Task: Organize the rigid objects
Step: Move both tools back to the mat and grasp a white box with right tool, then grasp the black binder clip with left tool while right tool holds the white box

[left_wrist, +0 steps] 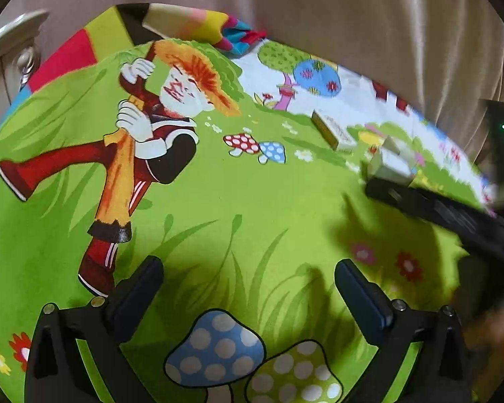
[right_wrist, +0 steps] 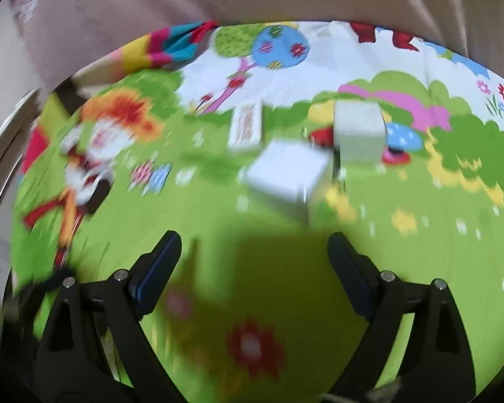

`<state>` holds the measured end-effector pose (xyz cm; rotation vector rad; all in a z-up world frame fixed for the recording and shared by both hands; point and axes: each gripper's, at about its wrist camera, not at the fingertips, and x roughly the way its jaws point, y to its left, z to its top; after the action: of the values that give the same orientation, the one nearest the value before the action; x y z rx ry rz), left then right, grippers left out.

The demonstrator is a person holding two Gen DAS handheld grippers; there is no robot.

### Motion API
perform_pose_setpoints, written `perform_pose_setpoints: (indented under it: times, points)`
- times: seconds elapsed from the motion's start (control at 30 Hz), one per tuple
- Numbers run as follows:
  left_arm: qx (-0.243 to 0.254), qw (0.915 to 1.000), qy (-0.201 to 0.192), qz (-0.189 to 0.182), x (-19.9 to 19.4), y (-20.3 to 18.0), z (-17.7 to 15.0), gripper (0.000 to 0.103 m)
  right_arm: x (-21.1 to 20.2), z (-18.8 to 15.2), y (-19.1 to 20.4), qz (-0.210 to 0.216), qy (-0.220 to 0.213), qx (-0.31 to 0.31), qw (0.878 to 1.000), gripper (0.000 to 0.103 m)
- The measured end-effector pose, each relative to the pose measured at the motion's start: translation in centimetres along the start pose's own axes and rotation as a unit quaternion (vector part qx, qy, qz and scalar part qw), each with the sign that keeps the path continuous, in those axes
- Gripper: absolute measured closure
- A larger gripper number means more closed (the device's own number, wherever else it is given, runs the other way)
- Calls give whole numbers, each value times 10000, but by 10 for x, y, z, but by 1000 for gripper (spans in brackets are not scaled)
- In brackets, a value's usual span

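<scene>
Three small boxes lie on a green cartoon-print cloth (right_wrist: 218,221). A white box (right_wrist: 287,178) lies tilted just ahead of my right gripper (right_wrist: 253,258), which is open and empty. A second white box (right_wrist: 359,132) stands behind it, and a flat printed box (right_wrist: 246,127) lies to the left. In the left wrist view the flat printed box (left_wrist: 334,131) and a white box (left_wrist: 391,163) sit far right, with the right gripper's black arm (left_wrist: 447,215) reaching in beside them. My left gripper (left_wrist: 248,282) is open and empty over bare cloth (left_wrist: 218,194).
A beige curtain (left_wrist: 352,16) hangs behind the surface. A striped colourful cloth (left_wrist: 191,23) lies at the far edge. A pale wooden cabinet (left_wrist: 6,53) stands at the left. The right wrist view is motion-blurred.
</scene>
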<state>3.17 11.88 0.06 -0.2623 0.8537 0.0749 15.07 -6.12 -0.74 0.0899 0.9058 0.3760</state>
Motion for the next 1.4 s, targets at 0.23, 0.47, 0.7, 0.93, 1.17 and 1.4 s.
perform_pose_setpoints:
  times: [0.23, 0.47, 0.7, 0.93, 1.17, 1.4]
  points:
    - [-72, 10000, -26, -53, 2, 0, 3, 0, 26, 24, 10, -1218, 52, -203, 9923, 43]
    - [4, 10000, 8, 23, 5, 0, 3, 0, -54, -52, -33, -925, 56, -1247, 9879, 44]
    - [514, 9959, 304, 678, 16, -28, 2, 0, -121, -98, -131, -1066, -8, -531, 9929, 43]
    - [1230, 9904, 596, 185, 59, -127, 27, 0, -119, -90, -136, -1147, -2, -505, 9921, 41]
    - [1552, 9863, 566, 3, 122, -199, 76, 0, -115, -88, -136, -1099, -1, -437, 9930, 41]
    - [2080, 9765, 349, -452, 89, -199, 51, 56, -117, -89, -135, -1110, -5, -423, 9929, 40]
